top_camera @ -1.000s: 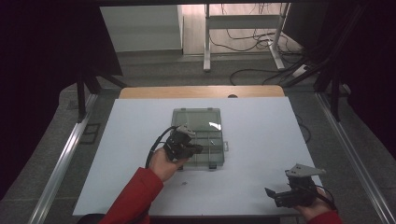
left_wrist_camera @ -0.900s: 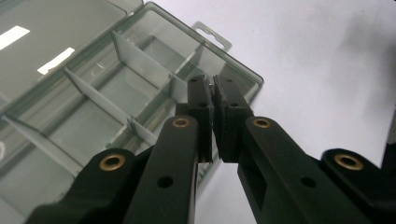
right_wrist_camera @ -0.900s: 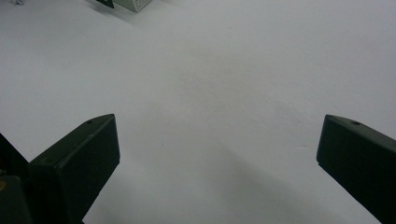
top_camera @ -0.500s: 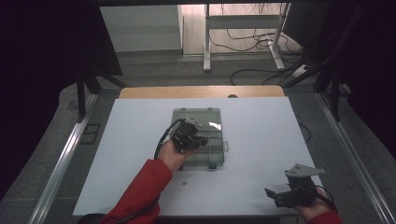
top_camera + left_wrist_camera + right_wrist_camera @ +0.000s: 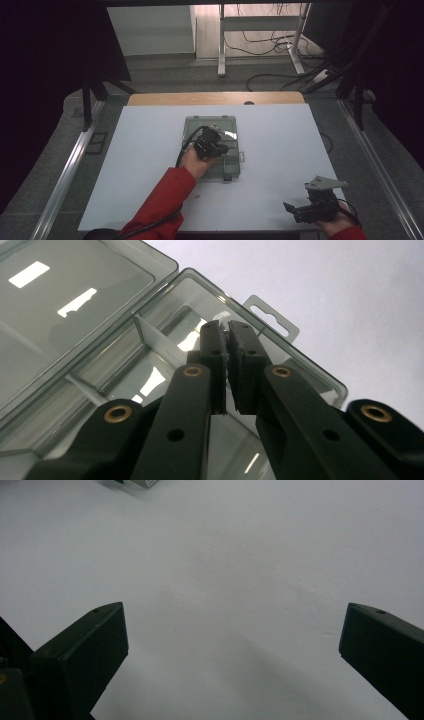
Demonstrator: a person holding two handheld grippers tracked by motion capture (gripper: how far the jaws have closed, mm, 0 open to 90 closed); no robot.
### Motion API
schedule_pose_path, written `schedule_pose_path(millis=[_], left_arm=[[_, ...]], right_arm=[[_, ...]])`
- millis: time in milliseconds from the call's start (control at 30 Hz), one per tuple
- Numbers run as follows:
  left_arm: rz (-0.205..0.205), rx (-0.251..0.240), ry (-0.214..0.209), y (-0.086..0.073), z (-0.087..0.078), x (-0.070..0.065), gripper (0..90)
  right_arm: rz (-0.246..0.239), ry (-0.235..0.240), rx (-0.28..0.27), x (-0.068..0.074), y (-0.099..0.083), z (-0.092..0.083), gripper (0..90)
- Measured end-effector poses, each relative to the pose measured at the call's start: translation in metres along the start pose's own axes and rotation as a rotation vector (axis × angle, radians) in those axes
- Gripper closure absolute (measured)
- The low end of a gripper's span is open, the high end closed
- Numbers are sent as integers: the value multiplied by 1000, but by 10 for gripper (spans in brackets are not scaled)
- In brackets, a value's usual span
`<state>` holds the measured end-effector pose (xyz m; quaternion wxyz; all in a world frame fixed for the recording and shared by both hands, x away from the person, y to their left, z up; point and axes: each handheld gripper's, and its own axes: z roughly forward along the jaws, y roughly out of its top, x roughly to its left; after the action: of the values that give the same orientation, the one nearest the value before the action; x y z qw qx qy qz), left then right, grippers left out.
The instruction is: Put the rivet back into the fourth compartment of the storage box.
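Left gripper [image 5: 223, 148], held by a hand [image 5: 194, 162] in a red sleeve [image 5: 159, 206], hangs over the open smoke-grey compartment box [image 5: 226, 169] near the middle of the white table [image 5: 140, 150]. In the left gripper view [image 5: 227, 347] its two black jaws are drawn together, with only a thin slit between the pads; whether anything is pinched there cannot be told. Directly beneath the jaw tips lies the box's divided tray [image 5: 150, 375], and a white partition [image 5: 150, 335] stands just to their left. Beyond the tips a hanging tab [image 5: 270, 317] projects from the tray's rim. The hinged lid [image 5: 65, 305] lies flat, up and to the left of the jaws.

Right gripper [image 5: 299, 212] is held low at the near right edge of the table, well apart from the box. In the right gripper view [image 5: 232, 645] its jaws stand wide apart over bare white tabletop, gripping nothing.
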<state>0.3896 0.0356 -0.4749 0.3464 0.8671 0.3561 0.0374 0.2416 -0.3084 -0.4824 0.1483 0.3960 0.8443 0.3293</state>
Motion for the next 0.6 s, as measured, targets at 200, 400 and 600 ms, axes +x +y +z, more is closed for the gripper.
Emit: schedule_pose_path(millis=[200,400,600], left_arm=[[1,19,15,2,11,-1,853],[3,10,13,3,9,-1,800],[-5,6,-1,1,2,-2,711]], right_arm=[[0,2,1,0,0,0,0],[-2,3,5,0,0,0,0],[-2,3,4,0,0,0,0]])
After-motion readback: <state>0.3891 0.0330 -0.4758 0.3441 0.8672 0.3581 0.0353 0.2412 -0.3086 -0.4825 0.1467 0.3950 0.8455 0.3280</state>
